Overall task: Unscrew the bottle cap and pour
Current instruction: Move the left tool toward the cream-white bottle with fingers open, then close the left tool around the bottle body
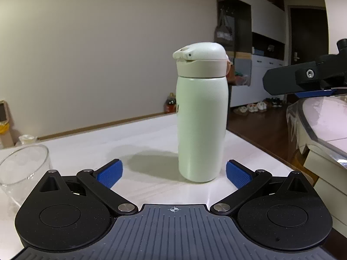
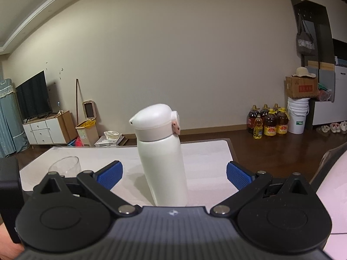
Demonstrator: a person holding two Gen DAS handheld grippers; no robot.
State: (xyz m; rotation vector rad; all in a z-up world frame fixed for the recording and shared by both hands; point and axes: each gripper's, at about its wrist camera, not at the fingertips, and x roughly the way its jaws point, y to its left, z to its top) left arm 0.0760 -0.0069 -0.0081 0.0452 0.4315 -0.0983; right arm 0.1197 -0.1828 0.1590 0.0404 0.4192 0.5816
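A pale white-green flask [image 1: 201, 127] with a domed flip cap [image 1: 200, 59] stands upright on the white table [image 1: 138, 138]. My left gripper [image 1: 174, 173] is open, and the flask's base sits just beyond its blue pads [image 1: 109, 174]. In the right wrist view the same flask [image 2: 164, 162] rises between the open fingers of my right gripper [image 2: 174, 174], with its cap [image 2: 154, 120] above them. Neither gripper touches it. A clear glass [image 1: 20, 171] stands at the left, and it shows as the glass [image 2: 65, 165] in the right wrist view. The right gripper's black body [image 1: 303, 78] appears at the far right of the left wrist view.
The table's right edge [image 1: 260, 151] drops to a dark wood floor. A clear-edged surface [image 1: 321, 117] sits close on the right. Oil bottles [image 2: 269, 123], a white bucket [image 2: 297, 114] and a cabinet with a television [image 2: 33, 95] line the far wall.
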